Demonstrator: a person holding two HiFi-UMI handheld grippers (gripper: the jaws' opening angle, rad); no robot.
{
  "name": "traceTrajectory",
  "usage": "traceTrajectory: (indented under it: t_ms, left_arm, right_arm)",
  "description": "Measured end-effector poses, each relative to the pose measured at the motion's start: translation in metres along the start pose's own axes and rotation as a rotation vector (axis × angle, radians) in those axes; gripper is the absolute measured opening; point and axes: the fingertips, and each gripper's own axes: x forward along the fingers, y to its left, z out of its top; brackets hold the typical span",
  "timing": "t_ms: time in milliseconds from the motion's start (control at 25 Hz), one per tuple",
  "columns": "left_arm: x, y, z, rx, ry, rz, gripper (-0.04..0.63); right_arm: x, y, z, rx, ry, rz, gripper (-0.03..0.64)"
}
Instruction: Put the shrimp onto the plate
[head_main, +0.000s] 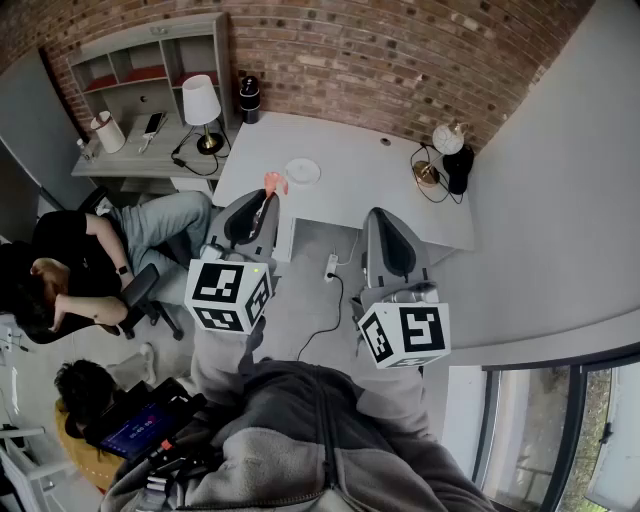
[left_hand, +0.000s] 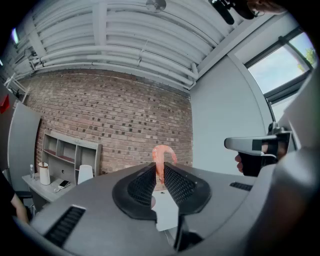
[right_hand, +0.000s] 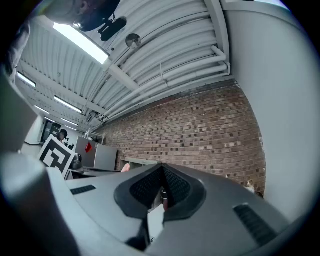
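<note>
My left gripper (head_main: 267, 197) is shut on a pink shrimp (head_main: 275, 182), which sticks up from the jaw tips over the near edge of the white table (head_main: 360, 185). In the left gripper view the curled shrimp (left_hand: 161, 159) is pinched between the mesh pads. A small white plate (head_main: 302, 171) sits on the table just beyond and right of the shrimp. My right gripper (head_main: 381, 213) hangs over the floor in front of the table, its jaws closed together (right_hand: 162, 171) with nothing between them.
A globe lamp (head_main: 447, 140) and a black object stand at the table's right end; a black cylinder (head_main: 249, 98) at its far left corner. A side desk with a white lamp (head_main: 201, 104) is left. A seated person (head_main: 80, 265) is left; a power strip (head_main: 331, 266) lies on the floor.
</note>
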Motion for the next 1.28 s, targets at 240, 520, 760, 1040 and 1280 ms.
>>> traceTrajectory:
  t_ms: [240,520,760,1040,1280]
  left_arm:
    - [0.003,0.009,-0.005,-0.006,0.009,0.003,0.054]
    - [0.002,0.024,-0.018,-0.013,0.038,-0.012,0.054]
    - [-0.001,0.044,-0.036,-0.038,0.068,-0.012,0.054]
    - [0.001,0.057,-0.054,-0.049,0.090,-0.021,0.054]
    - [0.002,0.067,-0.055,-0.043,0.088,-0.034,0.054]
  right_arm:
    - [0.007,0.003,-0.005,-0.013,-0.001,0.010,0.000]
    - [0.018,0.019,-0.017,-0.020,0.010,0.025,0.000]
    - [0.027,0.028,-0.037,0.006,0.041,0.020,0.000]
    - [0.032,0.034,-0.053,0.034,0.055,0.019,0.000]
    - [0.038,0.039,-0.056,0.042,0.049,0.009,0.000]
